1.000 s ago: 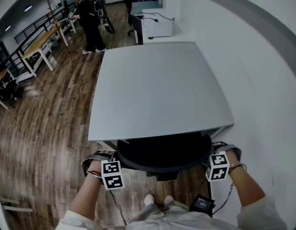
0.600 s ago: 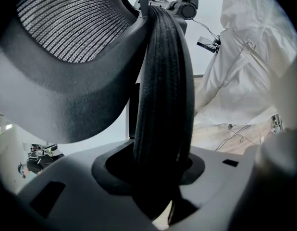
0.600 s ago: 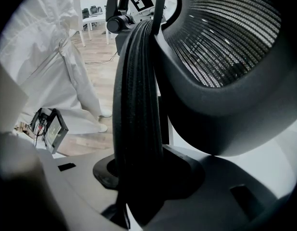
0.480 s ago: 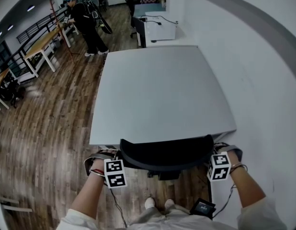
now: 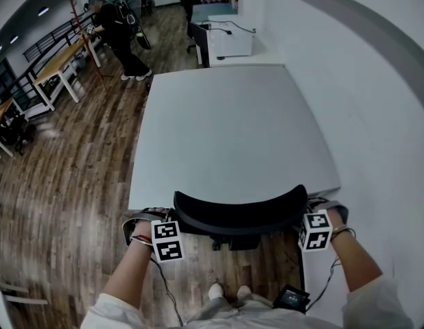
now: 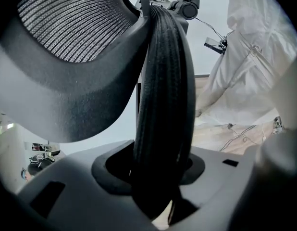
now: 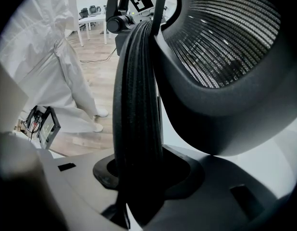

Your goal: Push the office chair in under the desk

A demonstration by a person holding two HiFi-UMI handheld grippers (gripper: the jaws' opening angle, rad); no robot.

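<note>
Office chair (image 5: 239, 214), black, seen from above. Its curved backrest stands right at the near edge of the pale grey desk (image 5: 232, 129). The top rim overlaps that edge in the head view, and the seat is out of sight below.

We hold the backrest at both ends. Our left gripper (image 5: 172, 225) is clamped on the left end. In the left gripper view its jaws press from both sides on the thick ribbed edge band (image 6: 163, 105), which runs upright between them. The chair's mesh panel (image 6: 76, 28) fills the upper left of that view. Our right gripper (image 5: 304, 216) is clamped the same way on the right end, with the same ribbed band squeezed between its jaws and the mesh at upper right. Both grippers point steeply down.

Just below the chair in the head view are our white shoes (image 5: 226, 291). Beside them is a small dark device with a screen (image 5: 291, 295). The desk's right side runs along a white wall (image 5: 377, 115). To its left lies a dark wooden floor (image 5: 61, 184). Well beyond the desk's far corner a person in dark clothes (image 5: 116, 33) stands near other furniture.
</note>
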